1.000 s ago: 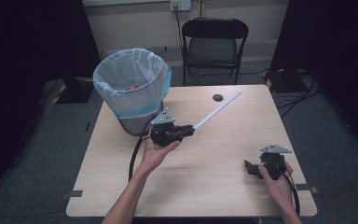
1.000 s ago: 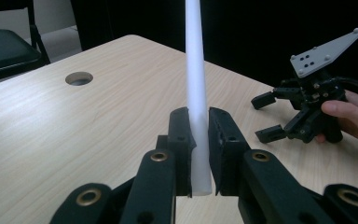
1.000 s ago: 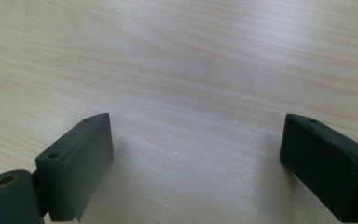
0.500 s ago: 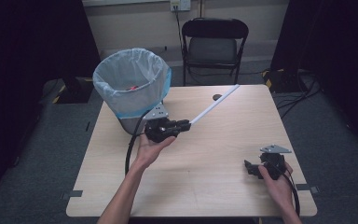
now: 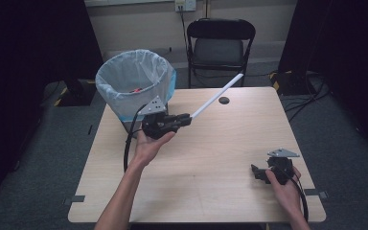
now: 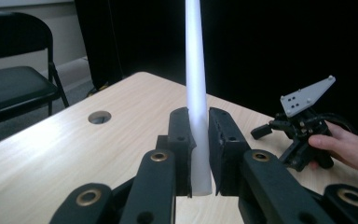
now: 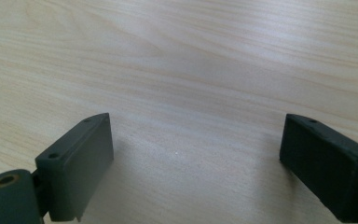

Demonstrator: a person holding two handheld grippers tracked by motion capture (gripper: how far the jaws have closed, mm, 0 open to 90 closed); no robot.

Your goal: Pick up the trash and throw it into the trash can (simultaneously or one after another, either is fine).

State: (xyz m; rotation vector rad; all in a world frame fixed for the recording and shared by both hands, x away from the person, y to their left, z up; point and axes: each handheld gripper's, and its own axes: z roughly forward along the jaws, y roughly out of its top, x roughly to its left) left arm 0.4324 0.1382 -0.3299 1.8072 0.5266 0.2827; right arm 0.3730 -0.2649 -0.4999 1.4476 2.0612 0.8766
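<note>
Left gripper [image 6: 198,140] clamps the white rod [image 6: 196,79], apparently plastic, angled up past its jaws.

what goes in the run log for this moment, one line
left tongs: shut on long white plastic tube, lifted | right tongs: open, idle on light wooden table

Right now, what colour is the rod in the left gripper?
White, plain. The rod shows best in the left gripper view, clamped in the left gripper.

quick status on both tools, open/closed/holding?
Left tool: closed on the white tube, held above the table.
Right tool: open, holding nothing, low over the table.
</note>
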